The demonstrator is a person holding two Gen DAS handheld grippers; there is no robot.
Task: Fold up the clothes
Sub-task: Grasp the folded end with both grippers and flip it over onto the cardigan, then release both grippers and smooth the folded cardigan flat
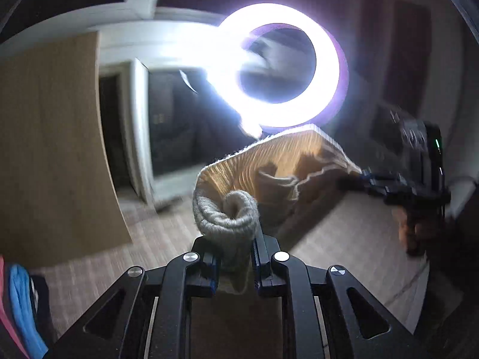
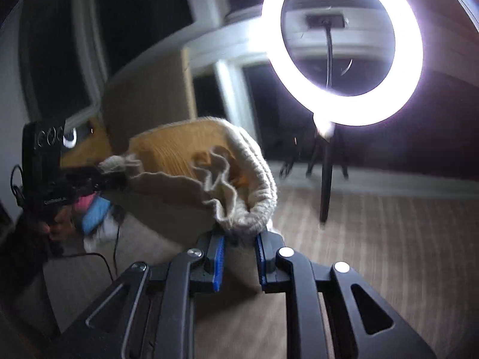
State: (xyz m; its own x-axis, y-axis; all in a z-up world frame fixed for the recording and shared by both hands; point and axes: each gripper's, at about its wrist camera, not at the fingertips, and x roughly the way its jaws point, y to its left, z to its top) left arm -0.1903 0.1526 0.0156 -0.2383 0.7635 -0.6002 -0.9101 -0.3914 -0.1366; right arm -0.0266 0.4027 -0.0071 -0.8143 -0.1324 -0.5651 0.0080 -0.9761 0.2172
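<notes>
A beige knitted garment (image 1: 278, 164) hangs stretched in the air between both grippers. My left gripper (image 1: 236, 251) is shut on one bunched ribbed edge of it. My right gripper (image 2: 239, 248) is shut on the other ribbed edge (image 2: 254, 209). In the left wrist view the right gripper (image 1: 359, 179) shows at the right, clamped on the garment's far corner. In the right wrist view the left gripper (image 2: 98, 179) shows at the left, clamped on the opposite corner. The garment sags between them.
A bright ring light (image 2: 344, 48) on a black tripod (image 2: 326, 185) stands ahead on the carpet. A wooden panel (image 1: 51, 149) stands at the left. Blue and pink clothes (image 1: 21, 305) lie at the lower left. A cable (image 2: 98, 257) runs across the floor.
</notes>
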